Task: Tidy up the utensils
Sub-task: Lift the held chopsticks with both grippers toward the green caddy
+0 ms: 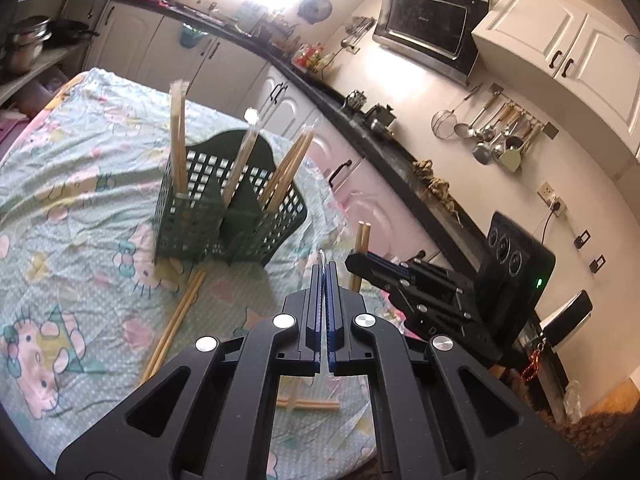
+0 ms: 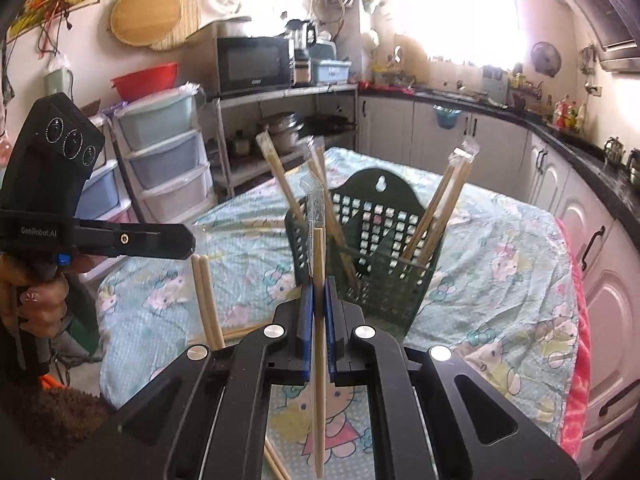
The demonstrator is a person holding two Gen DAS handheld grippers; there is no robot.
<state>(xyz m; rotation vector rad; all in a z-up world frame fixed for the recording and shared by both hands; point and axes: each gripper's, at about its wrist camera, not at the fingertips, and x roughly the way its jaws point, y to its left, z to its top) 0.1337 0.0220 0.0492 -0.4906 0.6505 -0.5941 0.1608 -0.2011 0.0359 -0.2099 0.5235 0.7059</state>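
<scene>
Right now I am mid-transfer in the sorting: each hand carries a pair of chopsticks towards the green basket (image 2: 384, 292). The right gripper (image 2: 319, 280) is clenched on a wrapped pair (image 2: 319, 248), which stands upright between the blue pads, just near of the basket's near wall. The left gripper (image 1: 324, 276) is clenched fully; it seems to pinch only the clear wrapper of a second pair (image 2: 206, 300), which dangles below its tip, left of the basket and apart from it. Several wrapped pairs already lean in the basket's compartments, and loose chopsticks (image 1: 180, 308) lie on the patterned tablecloth (image 1: 80, 200) on the near side. Next, I judge, the right pair must go over the rim, tip-down into a compartment, clear of the leaning sticks, before I let go.
</scene>
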